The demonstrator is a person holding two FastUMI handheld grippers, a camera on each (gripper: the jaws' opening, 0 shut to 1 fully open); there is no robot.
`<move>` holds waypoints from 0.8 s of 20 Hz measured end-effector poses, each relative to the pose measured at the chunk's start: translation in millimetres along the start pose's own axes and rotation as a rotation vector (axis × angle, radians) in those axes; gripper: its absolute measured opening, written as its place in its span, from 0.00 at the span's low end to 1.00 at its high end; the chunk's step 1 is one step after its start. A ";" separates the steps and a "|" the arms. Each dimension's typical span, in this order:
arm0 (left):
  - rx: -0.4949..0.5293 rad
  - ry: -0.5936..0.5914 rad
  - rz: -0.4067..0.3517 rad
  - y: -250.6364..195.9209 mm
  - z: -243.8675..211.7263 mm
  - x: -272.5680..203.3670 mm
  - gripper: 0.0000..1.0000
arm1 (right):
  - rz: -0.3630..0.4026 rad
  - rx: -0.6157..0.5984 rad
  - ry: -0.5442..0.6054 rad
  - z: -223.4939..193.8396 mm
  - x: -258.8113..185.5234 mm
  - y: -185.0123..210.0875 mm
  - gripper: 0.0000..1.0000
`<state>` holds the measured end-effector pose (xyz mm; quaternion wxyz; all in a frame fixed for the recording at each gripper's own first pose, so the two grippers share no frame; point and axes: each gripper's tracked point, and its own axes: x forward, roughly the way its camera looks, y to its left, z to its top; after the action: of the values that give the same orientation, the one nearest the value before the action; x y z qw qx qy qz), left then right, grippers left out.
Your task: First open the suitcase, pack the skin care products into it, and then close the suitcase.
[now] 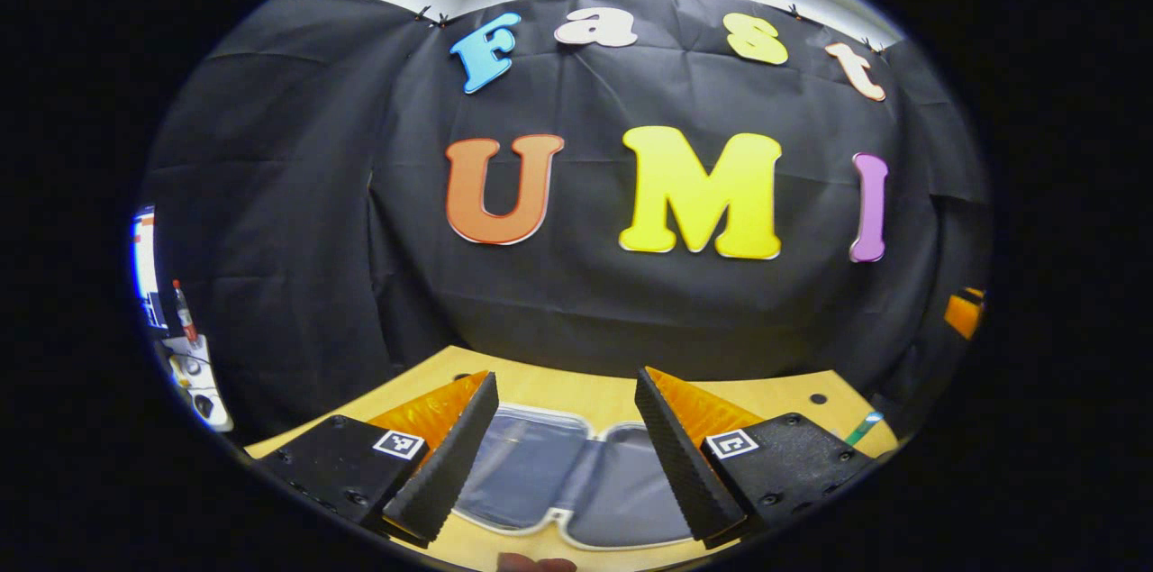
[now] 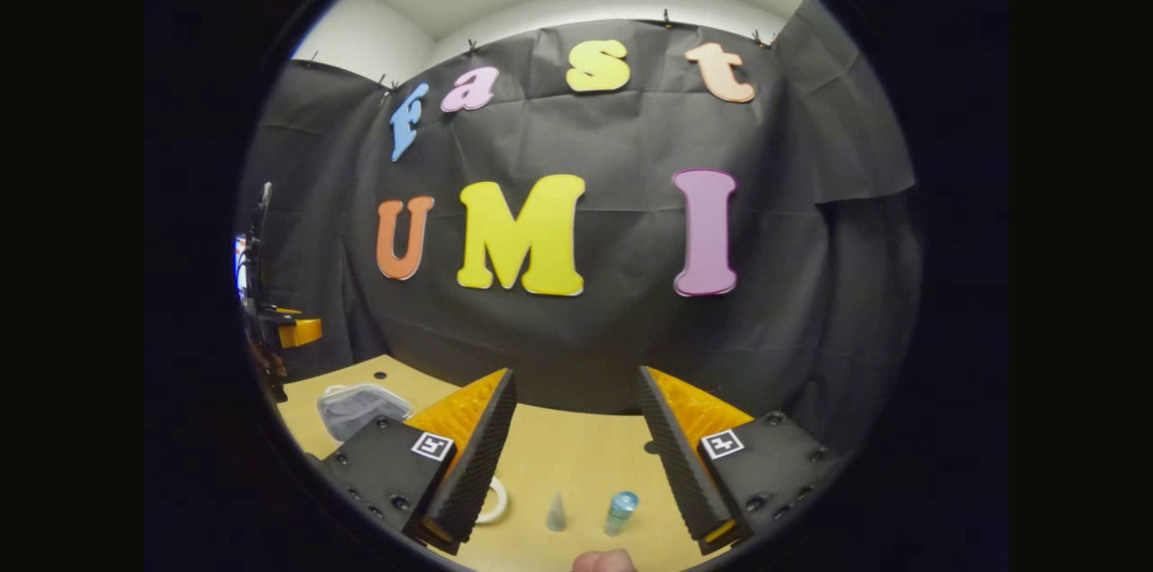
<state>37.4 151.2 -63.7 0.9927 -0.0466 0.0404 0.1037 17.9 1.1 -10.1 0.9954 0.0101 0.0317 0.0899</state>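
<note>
The small grey suitcase (image 1: 576, 477) with a white rim lies flat on the wooden table (image 1: 558, 392), showing two grey panels that meet at a crease. My left gripper (image 1: 566, 385) hovers just above it, open, with nothing between its fingers. In the right gripper view the same suitcase (image 2: 360, 408) sits far to the left. My right gripper (image 2: 576, 376) is open over the table (image 2: 576, 446). Below it stand a light blue bottle (image 2: 621, 511), a small grey cone-shaped bottle (image 2: 557, 513) and a white ring-shaped item (image 2: 494, 500) partly hidden by a finger.
A teal pen-like object (image 1: 863, 428) lies near the table's right edge. Small dark holes (image 1: 818, 398) dot the tabletop. Black and orange equipment (image 2: 284, 333) stands at the far left. A person's fingertip (image 2: 603, 561) shows at the bottom edge.
</note>
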 end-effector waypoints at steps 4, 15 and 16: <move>-0.009 0.004 -0.098 -82.8 -11.7 -19.4 0.98 | -0.068 -0.022 0.010 -17.2 -25.4 -45.6 0.81; -0.003 0.146 -0.324 -217.6 -93.1 -48.2 0.98 | -0.113 -0.034 0.152 -89.5 -56.3 -89.2 0.81; 0.014 0.159 -0.343 -225.3 -101.2 -51.2 0.98 | -0.109 -0.043 0.165 -94.9 -57.3 -90.4 0.81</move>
<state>27.6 -88.8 -140.6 0.9898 -0.0537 0.1109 -0.0712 -28.4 -96.7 -103.6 0.9928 -0.0205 0.1119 0.0368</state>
